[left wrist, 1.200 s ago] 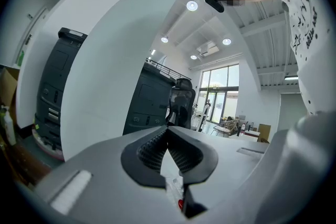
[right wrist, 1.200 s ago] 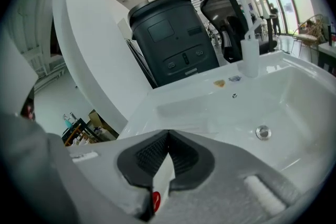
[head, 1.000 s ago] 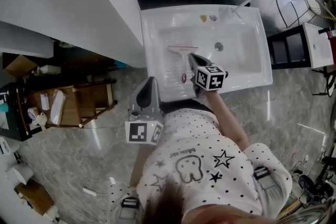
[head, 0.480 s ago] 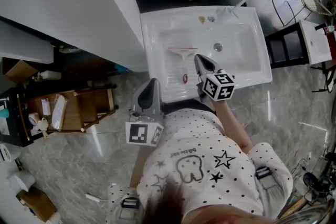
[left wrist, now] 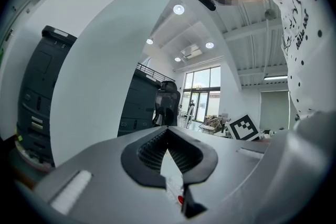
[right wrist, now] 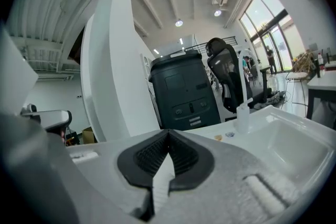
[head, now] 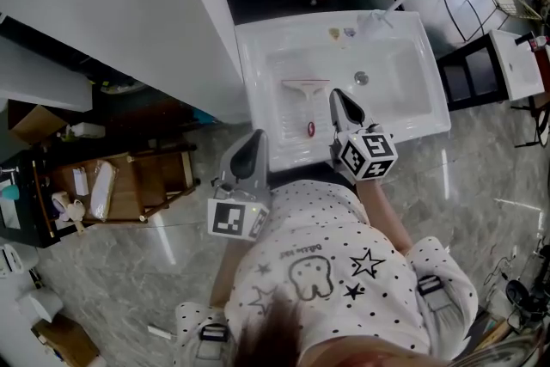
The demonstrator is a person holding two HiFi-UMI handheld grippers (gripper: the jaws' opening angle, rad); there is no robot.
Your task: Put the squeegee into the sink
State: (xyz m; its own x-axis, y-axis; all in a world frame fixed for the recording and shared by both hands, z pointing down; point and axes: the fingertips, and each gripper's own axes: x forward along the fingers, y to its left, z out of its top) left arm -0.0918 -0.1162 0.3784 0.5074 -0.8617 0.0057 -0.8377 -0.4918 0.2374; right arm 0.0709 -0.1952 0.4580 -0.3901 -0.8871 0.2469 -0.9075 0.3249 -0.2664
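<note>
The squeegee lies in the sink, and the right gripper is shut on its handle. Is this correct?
Not quite. The squeegee lies in the sink, but the right gripper is shut on nothing: the right gripper view shows its jaws together and empty, and the head view shows it apart from the handle.

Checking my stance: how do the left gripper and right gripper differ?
The left gripper sits at the front-left corner of the sink, outside the basin; the right gripper reaches over its front rim. The right gripper is beside the squeegee, the left gripper farther off. Both are shut, empty.
</note>
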